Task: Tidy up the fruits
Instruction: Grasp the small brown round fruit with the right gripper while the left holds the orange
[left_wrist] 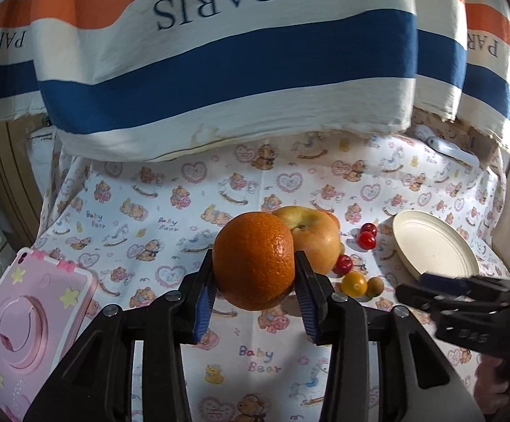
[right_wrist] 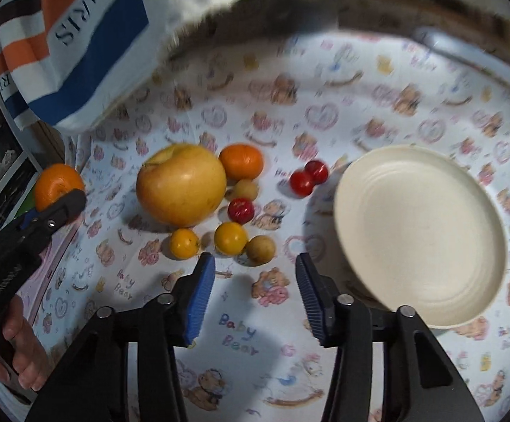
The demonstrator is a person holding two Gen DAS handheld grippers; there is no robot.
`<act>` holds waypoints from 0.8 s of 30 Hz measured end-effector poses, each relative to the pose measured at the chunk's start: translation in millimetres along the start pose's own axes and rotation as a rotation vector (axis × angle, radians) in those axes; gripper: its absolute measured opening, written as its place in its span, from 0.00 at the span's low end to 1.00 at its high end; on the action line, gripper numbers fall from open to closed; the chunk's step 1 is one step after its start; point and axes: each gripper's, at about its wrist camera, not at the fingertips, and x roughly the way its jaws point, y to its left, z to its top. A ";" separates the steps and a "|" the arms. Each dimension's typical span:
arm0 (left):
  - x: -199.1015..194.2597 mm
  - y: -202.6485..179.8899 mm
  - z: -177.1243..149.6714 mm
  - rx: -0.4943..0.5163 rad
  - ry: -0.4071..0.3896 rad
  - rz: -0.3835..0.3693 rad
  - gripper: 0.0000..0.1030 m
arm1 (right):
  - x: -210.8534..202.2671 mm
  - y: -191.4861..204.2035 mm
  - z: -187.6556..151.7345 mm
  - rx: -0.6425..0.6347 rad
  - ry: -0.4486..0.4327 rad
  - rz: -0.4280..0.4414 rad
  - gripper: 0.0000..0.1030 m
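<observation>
Your left gripper (left_wrist: 254, 274) has its fingers clamped on a large orange (left_wrist: 254, 260), held above the desk (left_wrist: 198, 211) just in front of the apple (left_wrist: 316, 239), while your right gripper (right_wrist: 255, 283) hovers with fingers spread wide near the small fruits, beside the cream plate (right_wrist: 420, 235).

"PARIS" upside down on striped cloth (left_wrist: 219, 52), "Baby Bear" repeated on printed tablecloth (left_wrist: 260, 360), other txt unreadable
</observation>
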 end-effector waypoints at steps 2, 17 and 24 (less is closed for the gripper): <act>4.1 2.7 -0.4 -0.012 0.018 0.015 0.39 | 12.9 1.1 1.8 -0.012 0.018 -0.012 0.44; 11.6 0.2 -3.3 -0.008 0.063 0.016 0.39 | 41.6 -1.2 7.8 -0.032 0.060 -0.023 0.29; 15.2 0.6 -3.9 -0.012 0.077 0.014 0.39 | 39.9 2.5 5.1 -0.053 0.054 -0.015 0.22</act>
